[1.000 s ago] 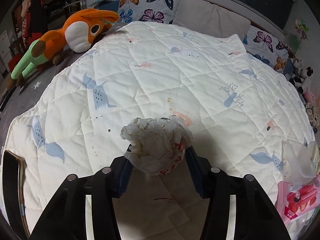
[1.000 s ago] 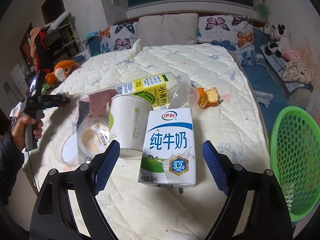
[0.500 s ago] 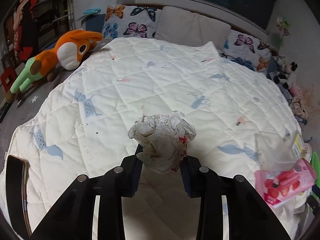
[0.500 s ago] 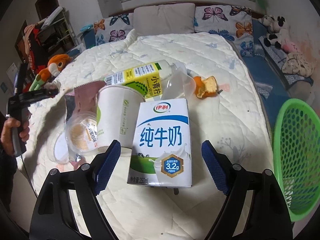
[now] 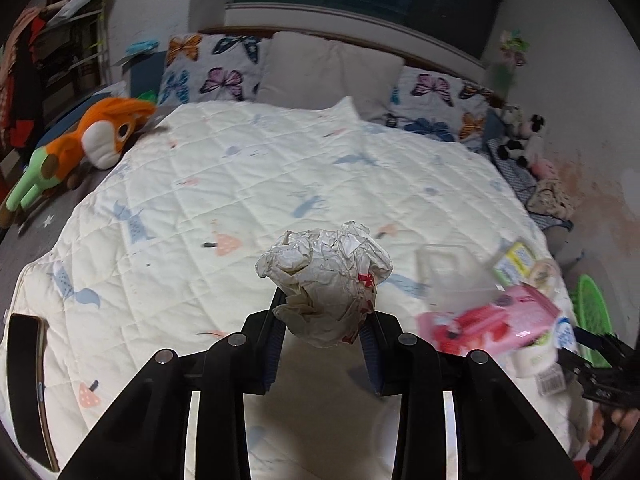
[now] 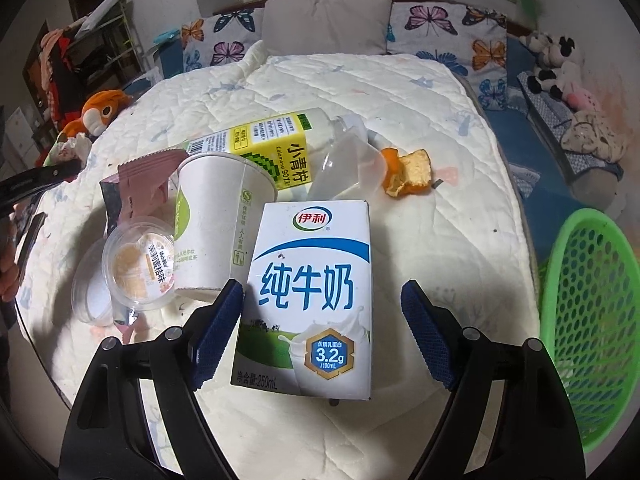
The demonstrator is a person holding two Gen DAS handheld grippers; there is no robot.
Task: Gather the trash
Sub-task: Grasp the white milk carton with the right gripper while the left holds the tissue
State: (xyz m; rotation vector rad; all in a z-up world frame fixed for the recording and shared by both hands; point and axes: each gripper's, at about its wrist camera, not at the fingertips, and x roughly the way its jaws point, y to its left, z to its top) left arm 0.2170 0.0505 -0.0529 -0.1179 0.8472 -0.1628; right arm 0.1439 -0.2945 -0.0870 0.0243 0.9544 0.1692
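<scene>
A crumpled white paper ball (image 5: pixel 324 268) with red print is pinched between the blue pads of my left gripper (image 5: pixel 324 320), held up above the quilt (image 5: pixel 240 184). My right gripper (image 6: pixel 322 292) hovers open over a blue-and-white milk carton (image 6: pixel 316 240) that lies flat on the bed. The carton sits between the pads, with a gap at the right pad. Behind the carton lie a white paper cup (image 6: pixel 216 216), a yellow-label bottle (image 6: pixel 272 144), a clear plastic cup (image 6: pixel 348 168), orange peel (image 6: pixel 408 172), a pudding cup (image 6: pixel 138 268) and a pink wrapper (image 6: pixel 140 180).
A green mesh basket (image 6: pixel 592 320) stands off the bed's right side. A dark phone (image 5: pixel 24 384) lies at the quilt's near left edge. An orange plush toy (image 5: pixel 88 144) rests at the far left. Pillows line the headboard.
The left gripper's pads closed tighter on the paper ball, then lifted it and swung right, bringing the trash pile into its view. The right gripper crept slightly nearer the milk carton.
</scene>
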